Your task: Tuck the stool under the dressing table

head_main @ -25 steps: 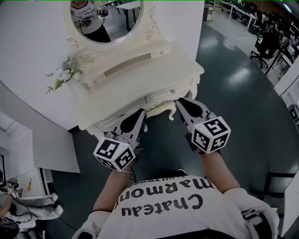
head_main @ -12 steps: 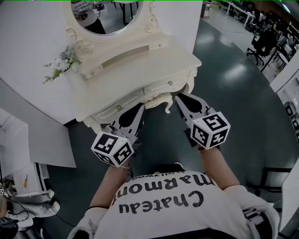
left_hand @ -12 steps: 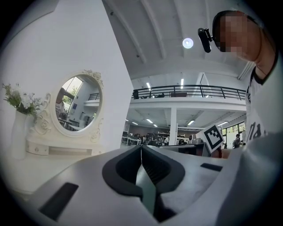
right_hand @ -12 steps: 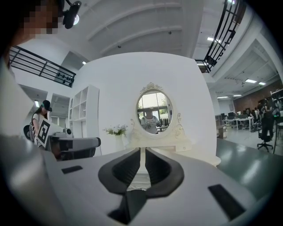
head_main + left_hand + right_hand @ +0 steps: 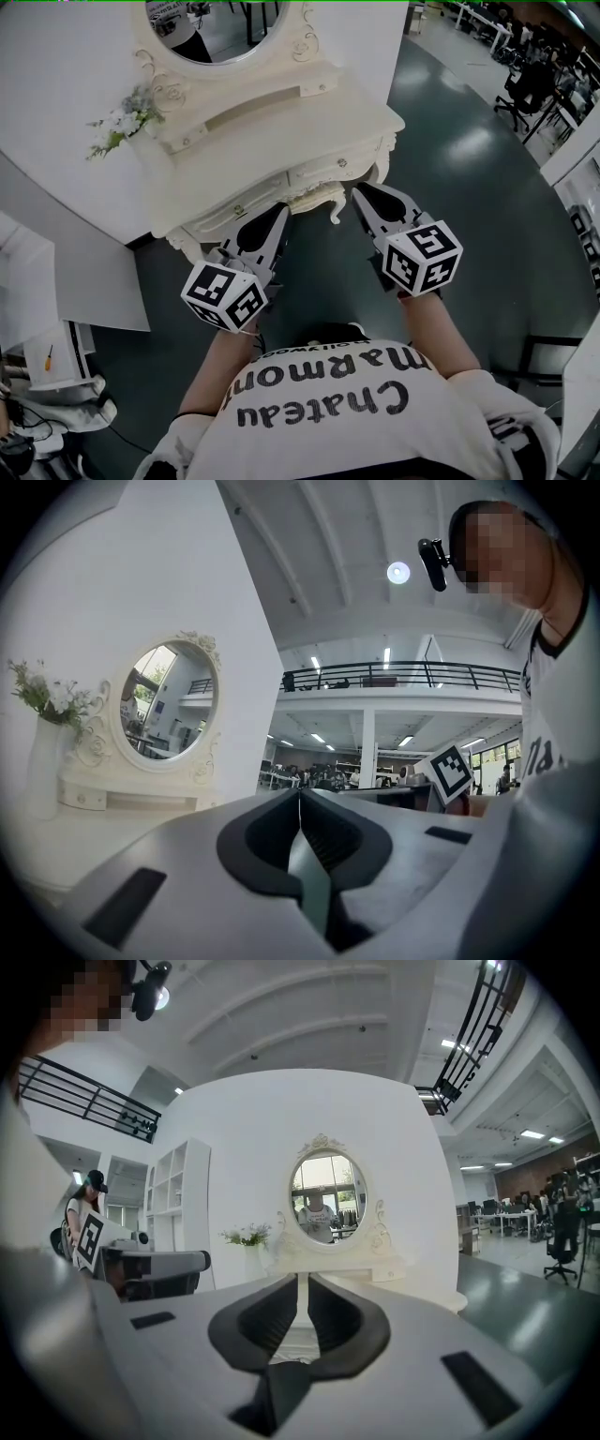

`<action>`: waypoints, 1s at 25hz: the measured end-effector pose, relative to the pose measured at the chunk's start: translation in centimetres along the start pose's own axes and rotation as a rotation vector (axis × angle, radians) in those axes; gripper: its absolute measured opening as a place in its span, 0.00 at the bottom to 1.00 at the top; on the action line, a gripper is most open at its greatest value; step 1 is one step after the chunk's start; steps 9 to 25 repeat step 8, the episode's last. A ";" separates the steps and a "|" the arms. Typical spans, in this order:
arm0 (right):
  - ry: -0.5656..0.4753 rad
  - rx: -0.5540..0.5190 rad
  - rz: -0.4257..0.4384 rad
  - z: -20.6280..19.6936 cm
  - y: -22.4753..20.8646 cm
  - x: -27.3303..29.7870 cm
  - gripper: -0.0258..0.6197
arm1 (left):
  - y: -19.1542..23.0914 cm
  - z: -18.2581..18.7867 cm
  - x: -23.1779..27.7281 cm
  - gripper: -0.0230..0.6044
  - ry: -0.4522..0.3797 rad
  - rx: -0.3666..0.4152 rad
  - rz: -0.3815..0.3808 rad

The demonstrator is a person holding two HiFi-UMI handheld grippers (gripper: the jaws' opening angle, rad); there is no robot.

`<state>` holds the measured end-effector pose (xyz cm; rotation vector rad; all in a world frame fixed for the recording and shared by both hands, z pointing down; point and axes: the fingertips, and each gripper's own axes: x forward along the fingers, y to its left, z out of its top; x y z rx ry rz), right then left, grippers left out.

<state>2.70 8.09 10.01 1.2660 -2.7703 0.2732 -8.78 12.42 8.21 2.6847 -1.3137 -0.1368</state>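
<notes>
Head view: left gripper (image 5: 280, 215) and right gripper (image 5: 360, 191), jaws pressed together, empty, near dressing table (image 5: 281, 122) front; stool unseen. Advise level, even push.

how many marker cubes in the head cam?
2. Left cube sits at the back of the left gripper; right cube at the back of the right gripper. None seems hidden.
</notes>
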 end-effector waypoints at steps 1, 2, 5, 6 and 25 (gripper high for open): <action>-0.001 0.000 0.000 0.0 0.0 0.1 0.12 | 0.1 0.0 0.0 0.08 0.000 0.000 0.000; -0.001 0.000 0.000 0.1 0.1 0.1 0.12 | 0.2 0.0 0.0 0.08 0.000 0.000 0.000; 0.000 -0.001 0.000 -0.1 0.1 0.4 0.12 | 0.5 0.1 0.0 0.08 -0.007 0.002 0.002; 0.000 -0.001 -0.001 -0.2 0.1 0.4 0.12 | 0.6 0.1 0.0 0.08 -0.009 0.005 0.002; -0.001 -0.002 -0.004 -0.3 0.0 0.5 0.12 | 0.6 0.1 0.0 0.08 -0.013 0.012 0.002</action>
